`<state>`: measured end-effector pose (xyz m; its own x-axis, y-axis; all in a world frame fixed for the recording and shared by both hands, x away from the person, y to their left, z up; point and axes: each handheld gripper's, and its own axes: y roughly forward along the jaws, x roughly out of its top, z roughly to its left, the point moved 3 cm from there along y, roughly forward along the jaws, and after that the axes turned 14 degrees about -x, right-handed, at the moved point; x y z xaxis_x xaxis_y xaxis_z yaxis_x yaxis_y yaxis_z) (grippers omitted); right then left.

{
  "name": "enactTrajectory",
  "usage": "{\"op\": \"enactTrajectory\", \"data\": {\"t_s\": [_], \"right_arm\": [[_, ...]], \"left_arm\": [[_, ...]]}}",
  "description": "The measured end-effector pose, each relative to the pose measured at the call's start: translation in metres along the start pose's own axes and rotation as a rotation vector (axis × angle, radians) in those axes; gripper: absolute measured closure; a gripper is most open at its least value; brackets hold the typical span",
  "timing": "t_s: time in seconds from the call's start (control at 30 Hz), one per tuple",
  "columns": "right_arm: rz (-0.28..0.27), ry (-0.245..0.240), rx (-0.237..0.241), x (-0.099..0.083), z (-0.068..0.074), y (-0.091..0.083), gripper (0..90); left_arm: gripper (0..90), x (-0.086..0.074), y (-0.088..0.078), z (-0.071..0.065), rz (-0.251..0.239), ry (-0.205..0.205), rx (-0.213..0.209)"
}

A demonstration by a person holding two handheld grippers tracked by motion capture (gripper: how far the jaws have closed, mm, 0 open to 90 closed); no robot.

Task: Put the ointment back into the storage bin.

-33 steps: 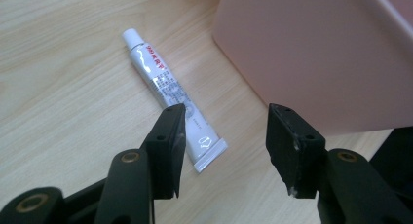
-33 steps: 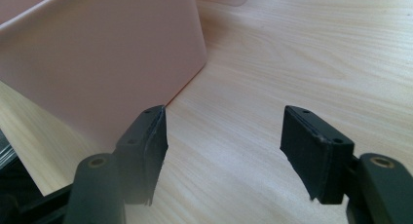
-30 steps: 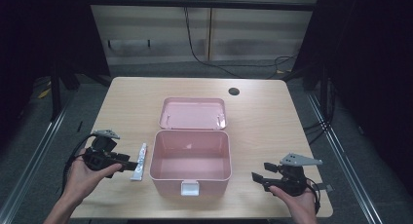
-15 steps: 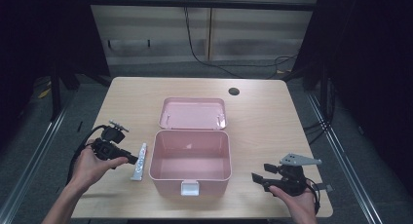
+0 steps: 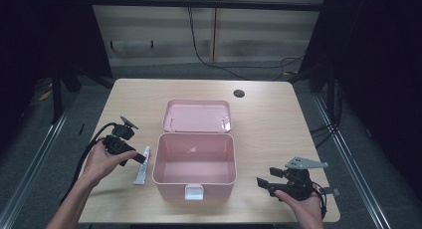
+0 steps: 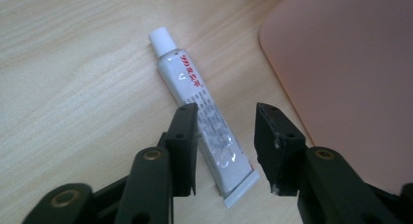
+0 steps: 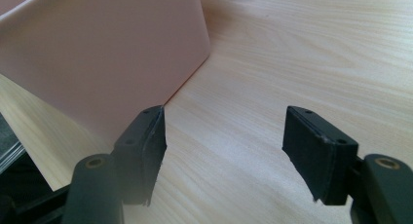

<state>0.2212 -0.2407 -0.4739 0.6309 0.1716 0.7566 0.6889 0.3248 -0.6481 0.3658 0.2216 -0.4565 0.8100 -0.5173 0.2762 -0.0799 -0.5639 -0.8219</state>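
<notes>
A white tube (image 5: 141, 168) with a white cap and red print lies on the wooden table, just left of an open pink box (image 5: 194, 136). My left gripper (image 5: 141, 158) is lowered over the tube (image 6: 197, 95). Its jaws have just been closing. The tube's flat end lies between them, close to one jaw, but the other stands apart, so the left gripper (image 6: 226, 131) is open. My right gripper (image 5: 263, 183) rests at the box's right front. Its jaws have just been opening and hold nothing. The right gripper (image 7: 224, 136) faces the box wall (image 7: 97, 53).
The box's lid (image 5: 198, 115) lies folded back flat behind it, and a white latch (image 5: 194, 192) hangs on the front wall. A dark cable hole (image 5: 239, 93) sits near the table's far edge. Bare wood stretches right of the box.
My left hand has moved right and a little down from the table's left side, bringing its gripper over the tube. The right hand has stayed in place.
</notes>
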Motion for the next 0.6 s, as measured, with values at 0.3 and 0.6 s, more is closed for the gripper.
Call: {"op": "enactTrajectory", "data": {"t_s": [0.3,0.6], "right_arm": [[0.02,0.013,0.001,-0.001,-0.001,0.002,31.5],[0.028,0.002,0.005,-0.002,-0.001,0.002,31.0]], "left_arm": [[60.4,0.005,0.008,0.006,0.031,-0.013,0.0],[61.1,0.009,0.022,0.01,0.053,-0.032,0.028]]}}
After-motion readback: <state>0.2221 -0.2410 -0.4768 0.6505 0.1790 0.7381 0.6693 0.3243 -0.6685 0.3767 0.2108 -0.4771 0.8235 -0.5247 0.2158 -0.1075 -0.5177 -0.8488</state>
